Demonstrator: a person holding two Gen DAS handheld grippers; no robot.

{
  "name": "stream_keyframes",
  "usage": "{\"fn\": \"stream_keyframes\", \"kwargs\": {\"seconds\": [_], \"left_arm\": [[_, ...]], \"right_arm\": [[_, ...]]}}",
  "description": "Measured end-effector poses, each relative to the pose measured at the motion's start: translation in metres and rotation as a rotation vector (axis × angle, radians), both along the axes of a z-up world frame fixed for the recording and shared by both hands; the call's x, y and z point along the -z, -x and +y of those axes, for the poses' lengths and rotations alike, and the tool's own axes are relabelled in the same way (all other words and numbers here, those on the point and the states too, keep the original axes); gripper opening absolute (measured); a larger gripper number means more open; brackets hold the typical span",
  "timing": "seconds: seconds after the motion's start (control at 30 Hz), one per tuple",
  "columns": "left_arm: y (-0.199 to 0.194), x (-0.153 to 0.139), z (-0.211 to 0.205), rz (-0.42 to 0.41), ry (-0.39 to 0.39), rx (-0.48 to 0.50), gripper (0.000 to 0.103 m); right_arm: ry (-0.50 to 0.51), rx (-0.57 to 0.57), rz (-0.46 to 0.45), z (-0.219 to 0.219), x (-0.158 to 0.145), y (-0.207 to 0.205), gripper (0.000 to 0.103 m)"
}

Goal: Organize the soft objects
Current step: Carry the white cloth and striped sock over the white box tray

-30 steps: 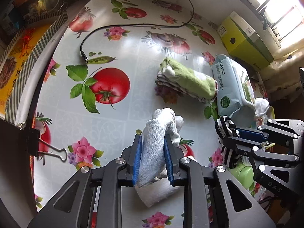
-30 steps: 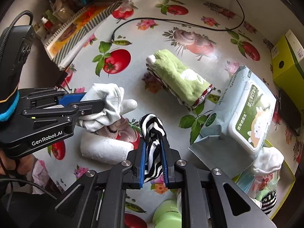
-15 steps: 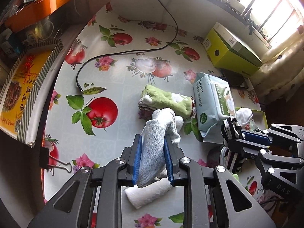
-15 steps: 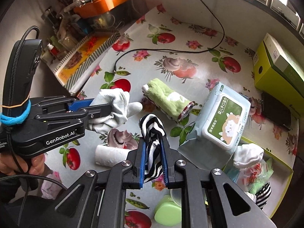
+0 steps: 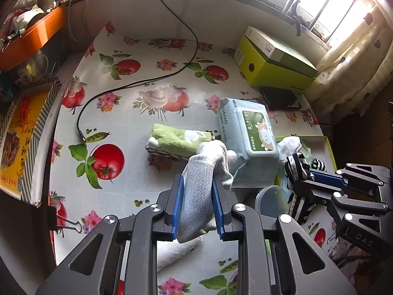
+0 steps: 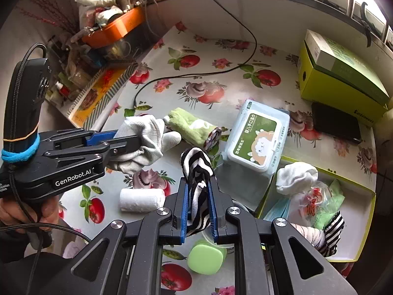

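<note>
Socks aloft, one per gripper. Left gripper (image 5: 197, 209) jaws pinch a pale grey knitted sock (image 5: 205, 172); right gripper (image 6: 198, 207) jaws pinch a black-and-white striped sock (image 6: 196, 172). Both hang above the desk (image 5: 137, 127), probably bound for the yellow-green shallow tray (image 6: 363, 223) already holding soft things.

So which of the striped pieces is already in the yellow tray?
The black-and-white striped sock at the yellow tray's near corner, lying free. The other striped sock is clamped in the right tongs, above the table.
</note>
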State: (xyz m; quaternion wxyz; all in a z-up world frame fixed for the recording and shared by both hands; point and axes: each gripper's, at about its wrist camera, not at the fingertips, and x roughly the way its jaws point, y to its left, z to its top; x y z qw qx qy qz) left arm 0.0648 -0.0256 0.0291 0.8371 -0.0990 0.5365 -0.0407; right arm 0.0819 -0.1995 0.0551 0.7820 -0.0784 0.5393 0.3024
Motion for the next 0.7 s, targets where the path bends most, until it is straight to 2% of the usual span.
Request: {"fn": "stream_keyframes", "kwargs": {"seconds": [0.7], "left_arm": [[-0.015, -0.019, -0.059, -0.019, 0.003, 0.122, 0.024]], "right_arm": [[-0.048, 0.141, -0.012, -0.066, -0.009, -0.004, 0.014]]}}
